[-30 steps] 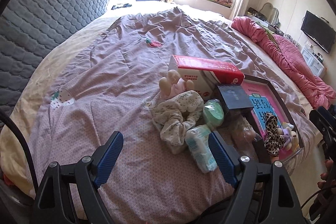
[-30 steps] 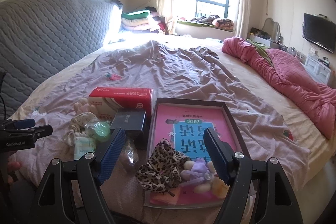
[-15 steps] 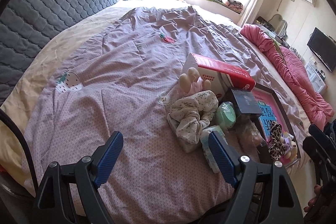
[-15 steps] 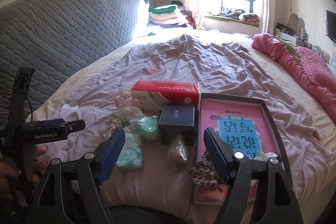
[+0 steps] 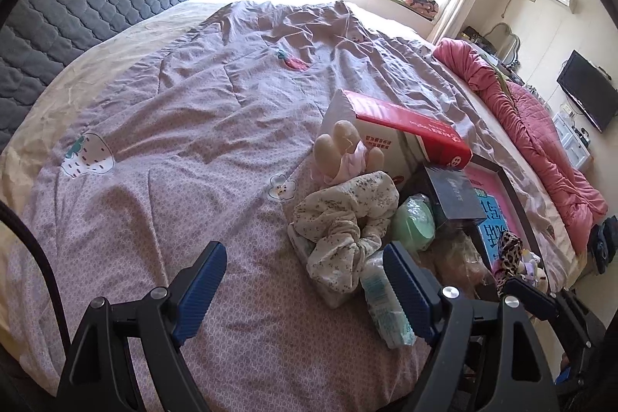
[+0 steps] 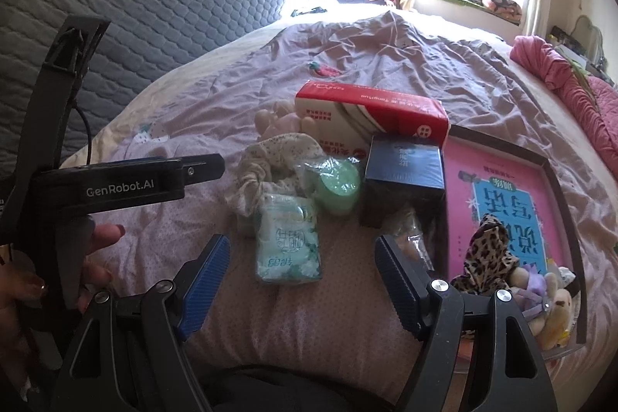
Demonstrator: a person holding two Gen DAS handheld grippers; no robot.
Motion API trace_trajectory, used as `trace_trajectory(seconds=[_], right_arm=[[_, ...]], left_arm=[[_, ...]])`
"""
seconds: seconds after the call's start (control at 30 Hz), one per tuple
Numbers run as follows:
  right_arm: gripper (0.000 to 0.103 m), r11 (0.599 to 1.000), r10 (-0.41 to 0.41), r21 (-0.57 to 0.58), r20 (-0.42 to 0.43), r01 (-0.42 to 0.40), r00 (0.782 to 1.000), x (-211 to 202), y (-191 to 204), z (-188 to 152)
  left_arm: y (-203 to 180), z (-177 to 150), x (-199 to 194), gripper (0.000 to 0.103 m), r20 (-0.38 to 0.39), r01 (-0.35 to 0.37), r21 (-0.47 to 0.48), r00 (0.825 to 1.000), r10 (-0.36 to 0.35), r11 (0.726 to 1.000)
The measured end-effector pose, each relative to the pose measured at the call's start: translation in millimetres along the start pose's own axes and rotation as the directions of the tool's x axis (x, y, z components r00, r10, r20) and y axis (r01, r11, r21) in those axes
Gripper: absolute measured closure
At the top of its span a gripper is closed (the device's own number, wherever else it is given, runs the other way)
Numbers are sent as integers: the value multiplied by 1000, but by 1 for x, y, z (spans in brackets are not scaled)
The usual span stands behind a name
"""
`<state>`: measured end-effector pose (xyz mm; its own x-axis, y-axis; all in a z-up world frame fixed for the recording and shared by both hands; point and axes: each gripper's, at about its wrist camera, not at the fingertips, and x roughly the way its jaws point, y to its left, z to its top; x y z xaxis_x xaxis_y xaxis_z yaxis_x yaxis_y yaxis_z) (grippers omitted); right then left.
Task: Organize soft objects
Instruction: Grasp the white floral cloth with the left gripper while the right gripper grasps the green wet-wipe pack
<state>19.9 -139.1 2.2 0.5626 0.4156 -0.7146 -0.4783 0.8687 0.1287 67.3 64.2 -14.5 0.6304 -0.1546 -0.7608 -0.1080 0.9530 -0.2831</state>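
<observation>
Between the right gripper's (image 6: 301,280) spread, empty jaws on the bed (image 6: 386,64) lies the tissue pack (image 6: 287,246), light, squashy, slippery-wrapped, best pinched across its long sides.

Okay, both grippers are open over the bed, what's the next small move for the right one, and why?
Probably lower the right gripper onto the tissue pack. Its jaws are open and empty, and the pack lies right between and ahead of them, nearest of the soft things still outside the tray.

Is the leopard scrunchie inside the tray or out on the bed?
Inside. The leopard scrunchie lies within the dark-rimmed tray, on the pink book, beside small plush toys.
</observation>
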Motion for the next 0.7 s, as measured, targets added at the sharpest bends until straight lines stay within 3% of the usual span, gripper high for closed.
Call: trace_trajectory(seconds=[0.4,0.7], right_arm=[[25,1000,-10,-7,-98,10,995,45,-3,1],[25,997,59,-33,-183,-66,981,73,0,2]], left_arm=[[-2,3,36,20,-36,34,6,999,-33,999],[3,9,49,21,-40,56,2,998,-55,998]])
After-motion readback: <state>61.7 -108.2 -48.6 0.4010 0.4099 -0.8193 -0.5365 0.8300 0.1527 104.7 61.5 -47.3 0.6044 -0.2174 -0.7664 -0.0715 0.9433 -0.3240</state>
